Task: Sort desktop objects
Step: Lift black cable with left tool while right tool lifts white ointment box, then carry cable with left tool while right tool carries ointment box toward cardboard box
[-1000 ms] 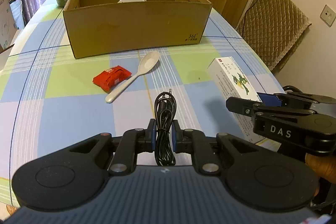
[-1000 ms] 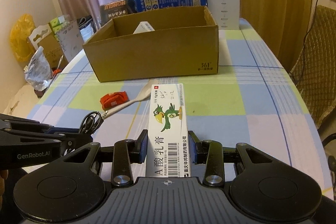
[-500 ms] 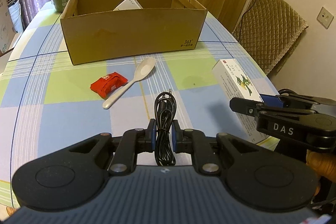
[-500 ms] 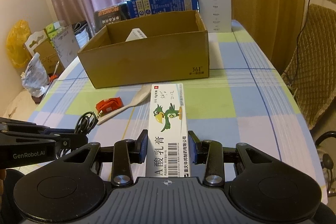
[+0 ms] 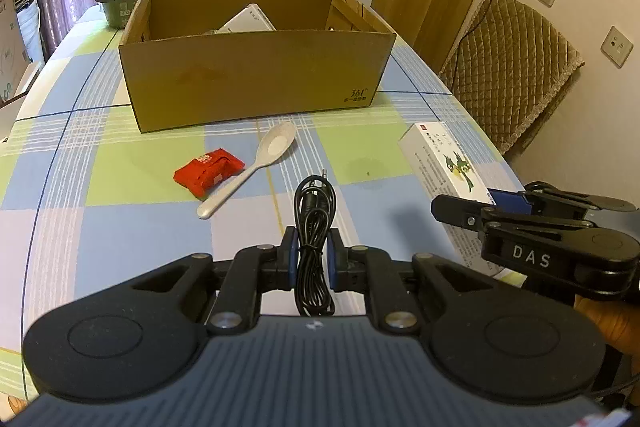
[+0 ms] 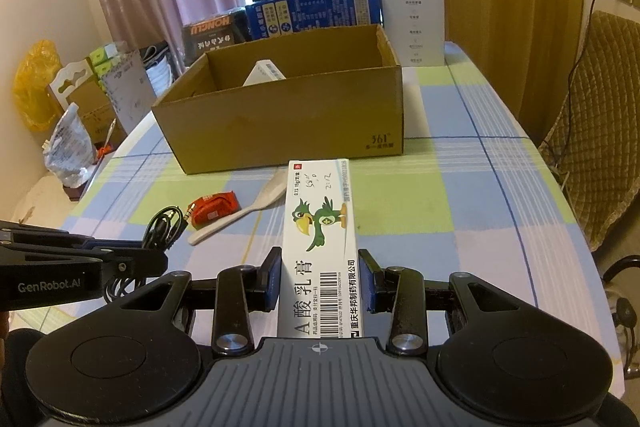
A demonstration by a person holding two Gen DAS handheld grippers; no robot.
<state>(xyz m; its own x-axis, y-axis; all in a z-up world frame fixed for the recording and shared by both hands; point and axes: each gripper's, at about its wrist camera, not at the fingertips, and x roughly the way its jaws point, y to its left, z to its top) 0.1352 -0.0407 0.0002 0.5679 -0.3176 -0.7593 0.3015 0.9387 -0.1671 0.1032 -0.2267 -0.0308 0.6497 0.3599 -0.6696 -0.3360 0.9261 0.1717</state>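
Coiled black cable (image 5: 314,223) clamped upright in left gripper (image 5: 313,259). White ointment carton (image 6: 320,251) with green parrot print pinched lengthwise in right gripper (image 6: 320,285). Red packet (image 5: 208,171) and white spoon (image 5: 256,167) lie touching on checked worktop (image 5: 100,167), before open cardboard box (image 5: 252,75).

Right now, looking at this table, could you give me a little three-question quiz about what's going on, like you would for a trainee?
1. True or false: the left gripper has its fingers closed on a coiled black cable.
2. What does the right gripper hold? A) white spoon B) white ointment box with a green bird C) red packet
3. Fill in: the white spoon and red packet lie on the tablecloth in front of the ______ box.

Key: 1 true; 2 B, the ointment box; 3 cardboard.
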